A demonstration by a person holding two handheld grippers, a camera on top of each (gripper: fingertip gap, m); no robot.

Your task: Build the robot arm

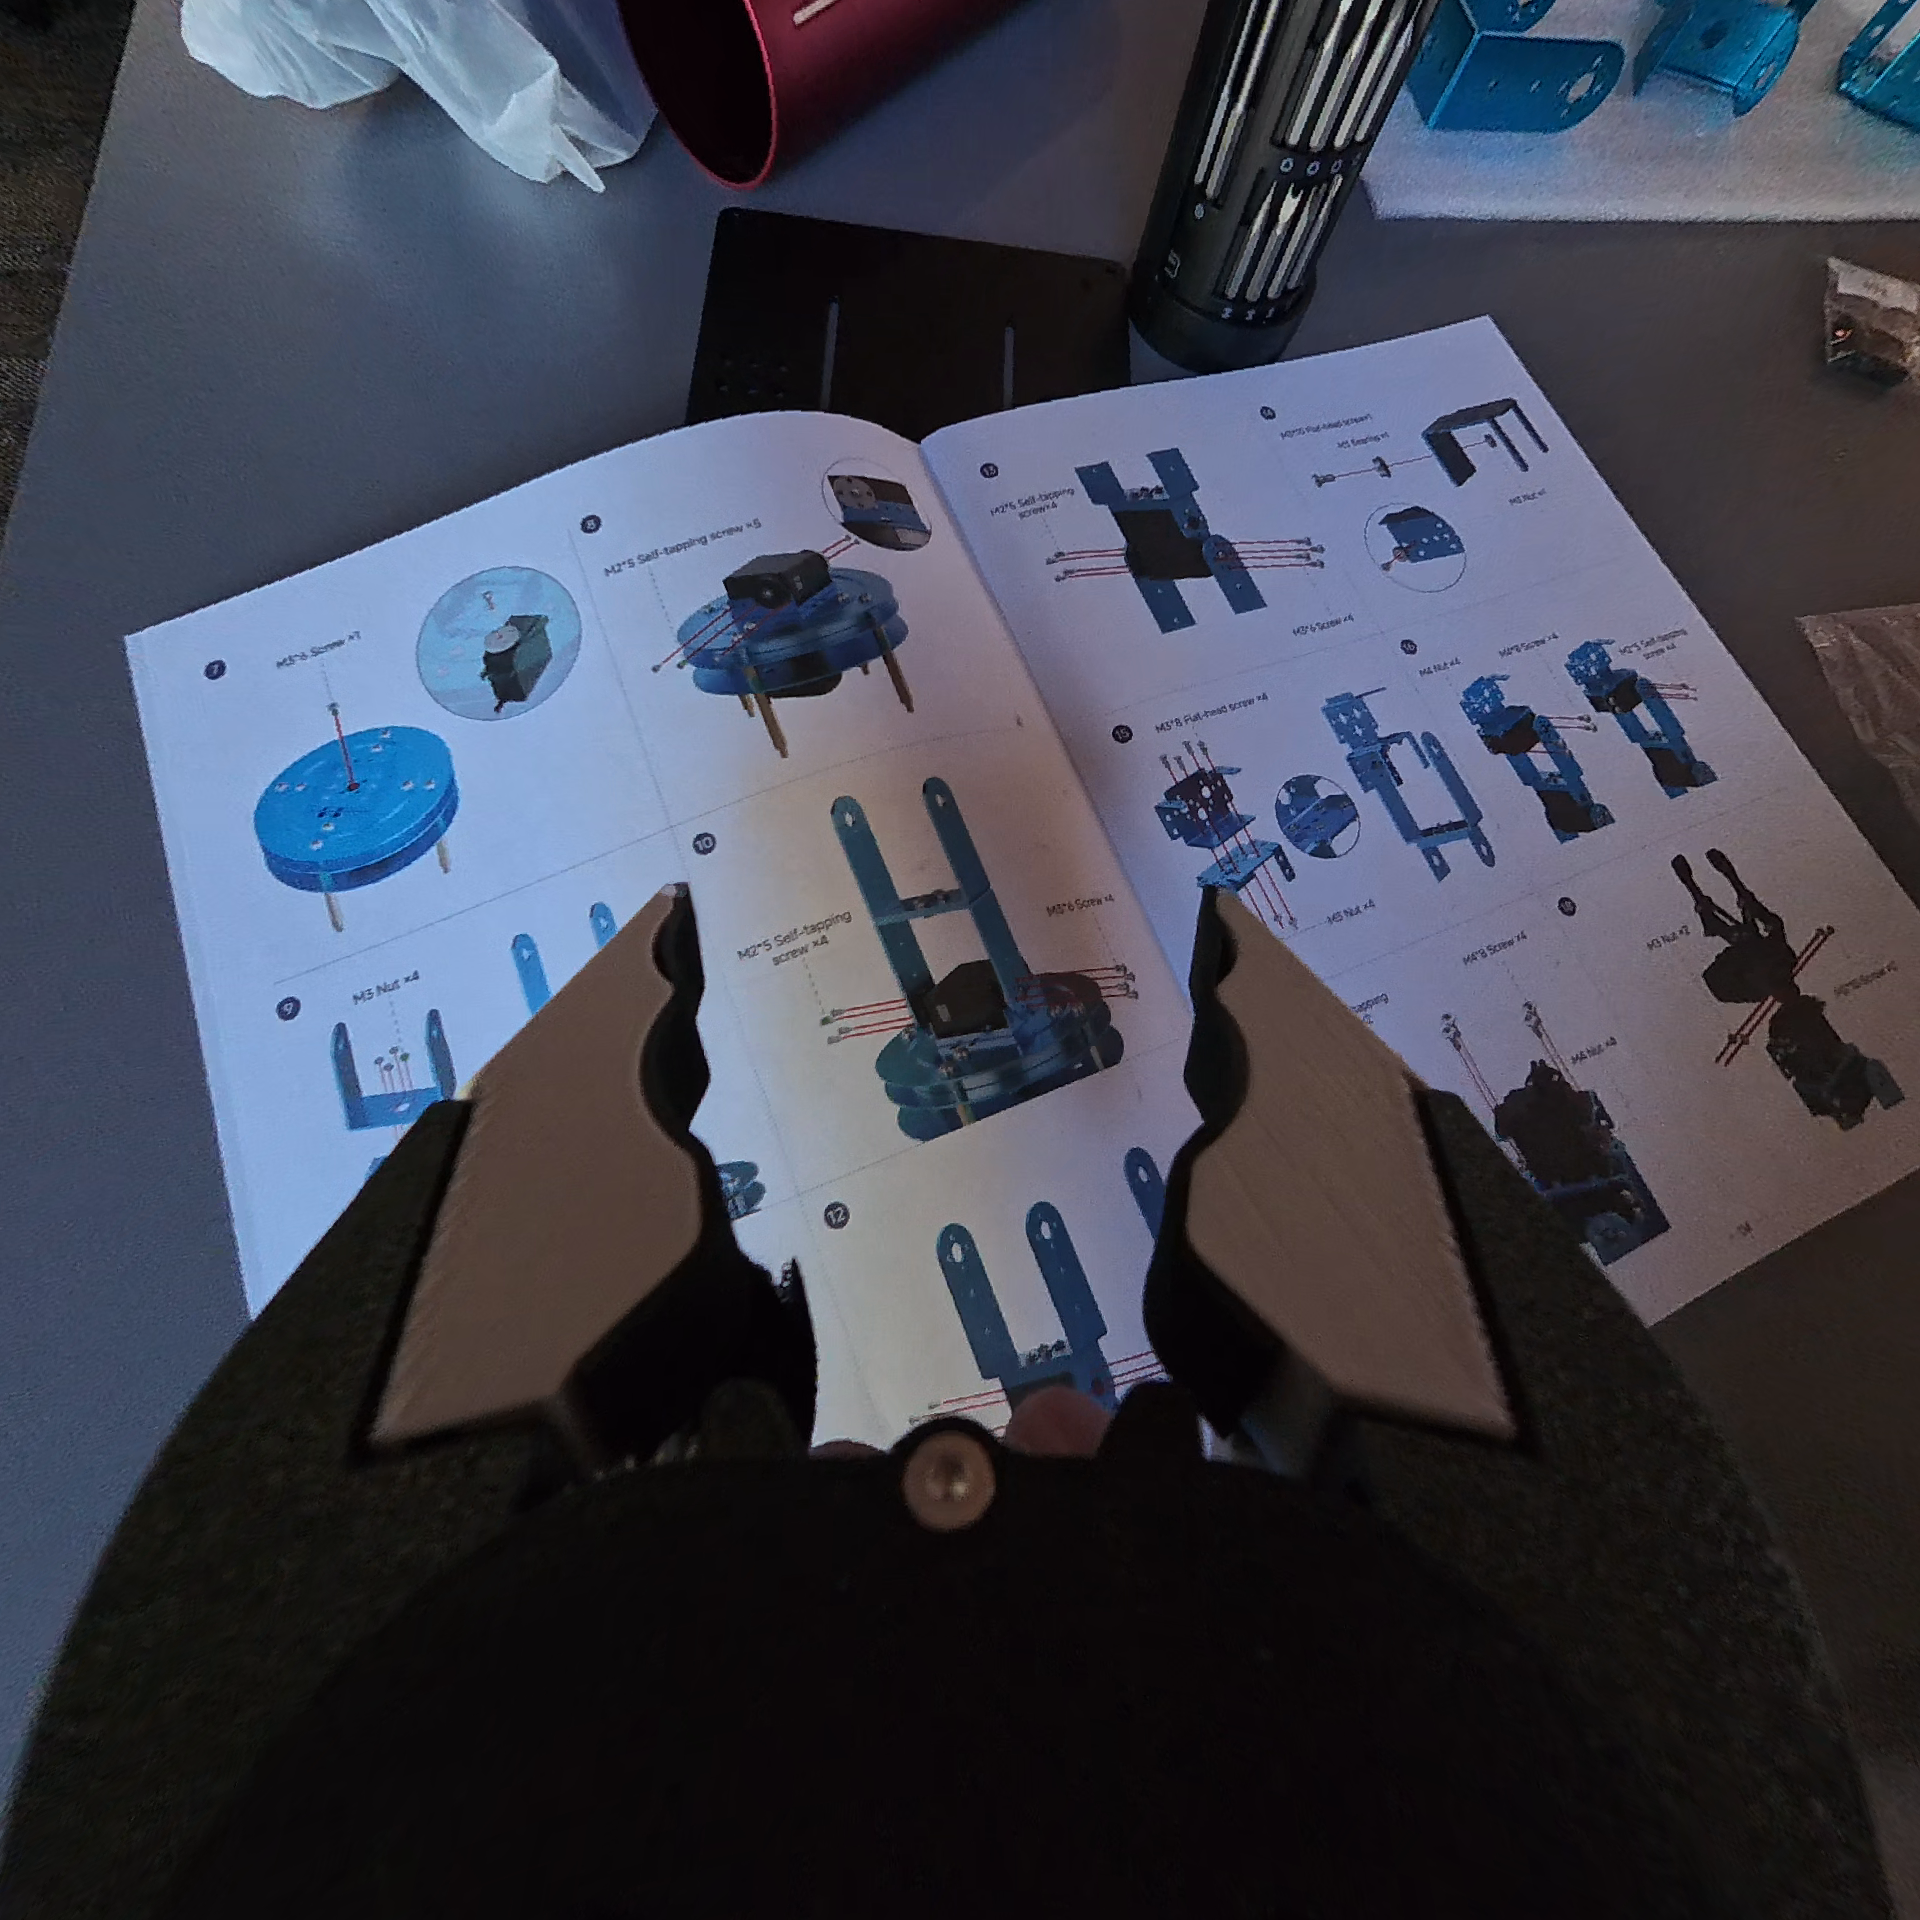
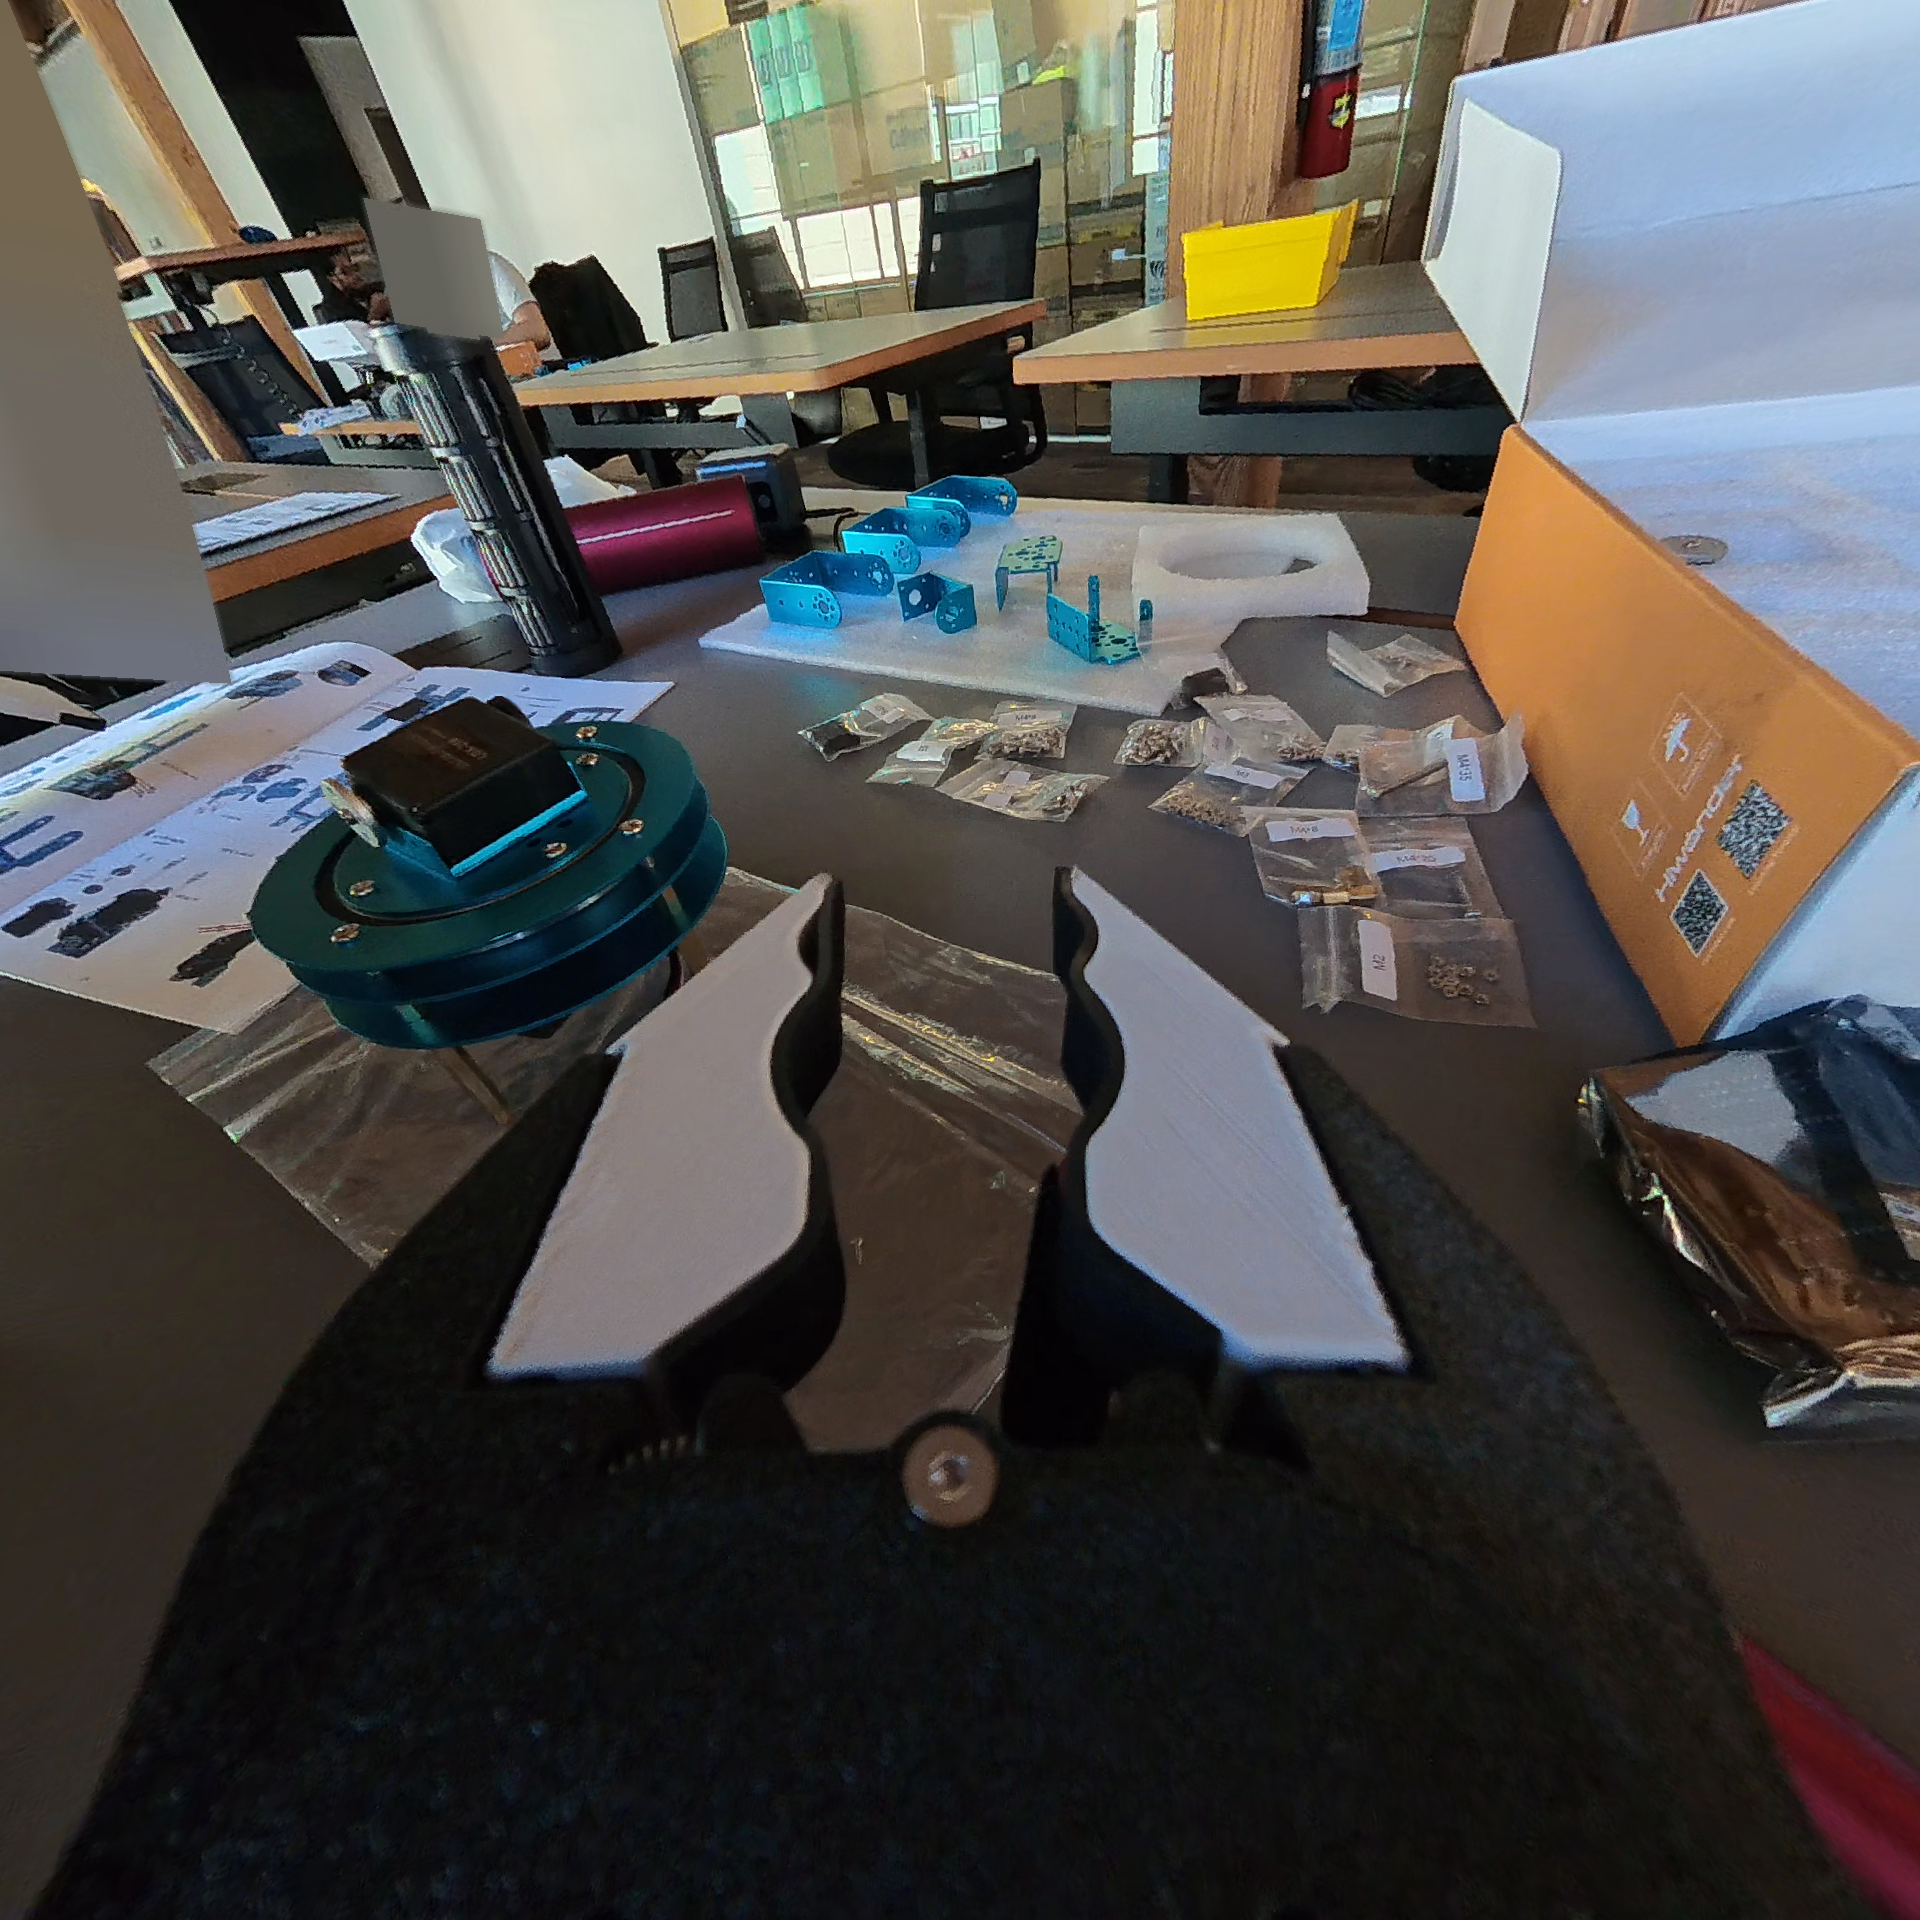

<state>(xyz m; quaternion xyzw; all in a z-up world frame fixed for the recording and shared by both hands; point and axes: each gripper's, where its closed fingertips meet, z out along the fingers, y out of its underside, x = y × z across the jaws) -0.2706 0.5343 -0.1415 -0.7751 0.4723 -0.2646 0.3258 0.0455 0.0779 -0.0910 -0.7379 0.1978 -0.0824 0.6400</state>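
My left gripper (image 1: 940,899) is open and empty, held above an open instruction booklet (image 1: 852,727) with pictures of blue parts, lying flat on the grey table. My right gripper (image 2: 943,883) is open and empty, low over a clear plastic sheet (image 2: 935,1039). Left of it stands a round blue disc assembly (image 2: 488,914) on thin legs with a black servo (image 2: 457,779) on top. The booklet (image 2: 156,800) lies behind that assembly.
A black screwdriver bit holder (image 1: 1247,177) (image 2: 509,520), a red cylinder (image 1: 790,73) (image 2: 665,530) and a black plate (image 1: 904,312) lie beyond the booklet. Blue brackets (image 2: 935,582) sit on white foam. Several small screw bags (image 2: 1299,821), an orange box (image 2: 1662,748) and a foil bag (image 2: 1766,1195) are to the right. Tip to tip, the grippers are about 55 cm apart.
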